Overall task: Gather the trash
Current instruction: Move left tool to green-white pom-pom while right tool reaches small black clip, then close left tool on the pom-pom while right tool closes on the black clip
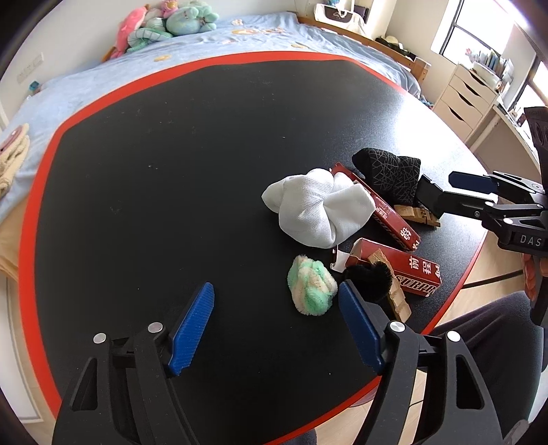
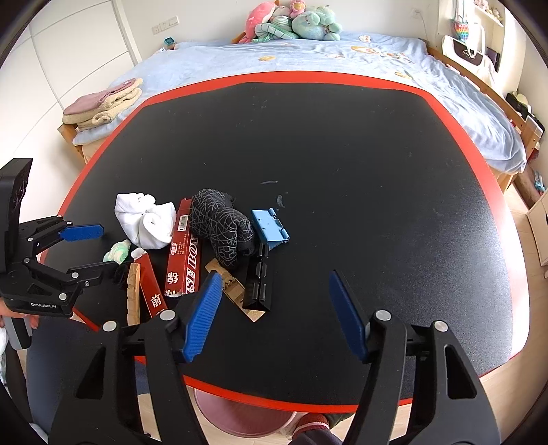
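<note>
A pile of items lies on the black table [image 1: 171, 171]: a white cloth bundle [image 1: 315, 208], a green and cream fluffy ball [image 1: 310, 285], two red cartons [image 1: 407, 270] [image 1: 383, 208], a black patterned sock bundle [image 1: 390, 171], wooden pieces [image 1: 399, 301] and a black fuzzy item [image 1: 370, 277]. In the right wrist view a blue and black box [image 2: 265, 253] lies by the sock bundle [image 2: 222, 226]. My left gripper [image 1: 275, 321] is open, just left of and in front of the fluffy ball. My right gripper [image 2: 274, 308] is open, above the table just in front of the pile.
The table has a red edge [image 2: 274, 400]. A bed with blue sheet [image 2: 308, 54] and plush toys [image 2: 291, 24] stands behind it. Folded towels [image 2: 102, 106] lie on the bed corner. White drawers [image 1: 465, 99] stand at right. A pink round thing [image 2: 246, 421] sits below the table's front edge.
</note>
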Motion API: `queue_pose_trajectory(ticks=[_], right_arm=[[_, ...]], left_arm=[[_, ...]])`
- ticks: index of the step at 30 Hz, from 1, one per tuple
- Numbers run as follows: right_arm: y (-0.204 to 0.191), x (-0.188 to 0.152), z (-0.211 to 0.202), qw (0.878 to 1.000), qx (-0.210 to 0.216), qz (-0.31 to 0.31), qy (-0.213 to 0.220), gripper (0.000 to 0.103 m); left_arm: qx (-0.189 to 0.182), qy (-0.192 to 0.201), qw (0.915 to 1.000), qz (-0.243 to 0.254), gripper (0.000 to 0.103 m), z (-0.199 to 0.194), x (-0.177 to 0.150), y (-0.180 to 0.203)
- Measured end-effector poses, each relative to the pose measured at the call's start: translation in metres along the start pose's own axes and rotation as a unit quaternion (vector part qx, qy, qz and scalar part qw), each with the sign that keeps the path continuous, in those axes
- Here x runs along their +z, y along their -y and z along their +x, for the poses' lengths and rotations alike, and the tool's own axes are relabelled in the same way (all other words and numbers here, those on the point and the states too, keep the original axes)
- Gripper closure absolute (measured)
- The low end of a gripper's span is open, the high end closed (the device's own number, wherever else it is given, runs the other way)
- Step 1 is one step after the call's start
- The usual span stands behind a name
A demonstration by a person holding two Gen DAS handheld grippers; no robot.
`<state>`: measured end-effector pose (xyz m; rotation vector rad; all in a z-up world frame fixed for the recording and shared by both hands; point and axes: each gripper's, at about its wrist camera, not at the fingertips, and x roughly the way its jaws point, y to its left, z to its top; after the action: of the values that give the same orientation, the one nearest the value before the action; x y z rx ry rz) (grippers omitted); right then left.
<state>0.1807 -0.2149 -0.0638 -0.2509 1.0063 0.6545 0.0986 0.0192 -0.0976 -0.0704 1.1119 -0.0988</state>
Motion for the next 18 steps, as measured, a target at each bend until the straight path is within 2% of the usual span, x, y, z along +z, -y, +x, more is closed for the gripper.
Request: queue_pose_trajectory(ticks=[2, 4, 6, 7, 9, 18], right_arm=[[0.0004, 0.0009, 0.005, 1.0, -0.004, -0.004, -0.012, 0.056], [0.0002, 0.0004, 0.008, 1.0, 0.003, -0.003, -0.015, 0.067], [-0.0012, 0.0011, 0.0094, 1.0, 0.01, -0.004, -0.013, 0.081], [-0.0017, 0.0012, 0.0101, 1.0, 0.01, -0.006, -0.015, 0.083], [0.0001, 0.0006, 0.0106, 1.0, 0.011, -0.008, -0.016, 0.09], [-0.0037, -0.0018, 0.0038, 0.999, 0.031, 0.008, 0.0, 0.093]], left_arm=[[0.0, 0.0, 1.0, 0.004, 0.034, 0.0012, 0.0025, 0.0003], [0.001, 0.001, 1.0, 0.005, 0.042, 0.0017, 0.0055, 0.0009], [0.005, 0.001, 1.0, 0.008, 0.059, 0.0014, 0.0082, 0.0015], [0.005, 0.001, 1.0, 0.008, 0.062, 0.0018, 0.0091, 0.002], [0.009, 0.002, 0.9999, 0.011, 0.079, 0.0016, 0.0082, 0.0027], [0.01, 0.012, 0.9999, 0.004, 0.079, -0.0034, 0.0072, 0.0052]])
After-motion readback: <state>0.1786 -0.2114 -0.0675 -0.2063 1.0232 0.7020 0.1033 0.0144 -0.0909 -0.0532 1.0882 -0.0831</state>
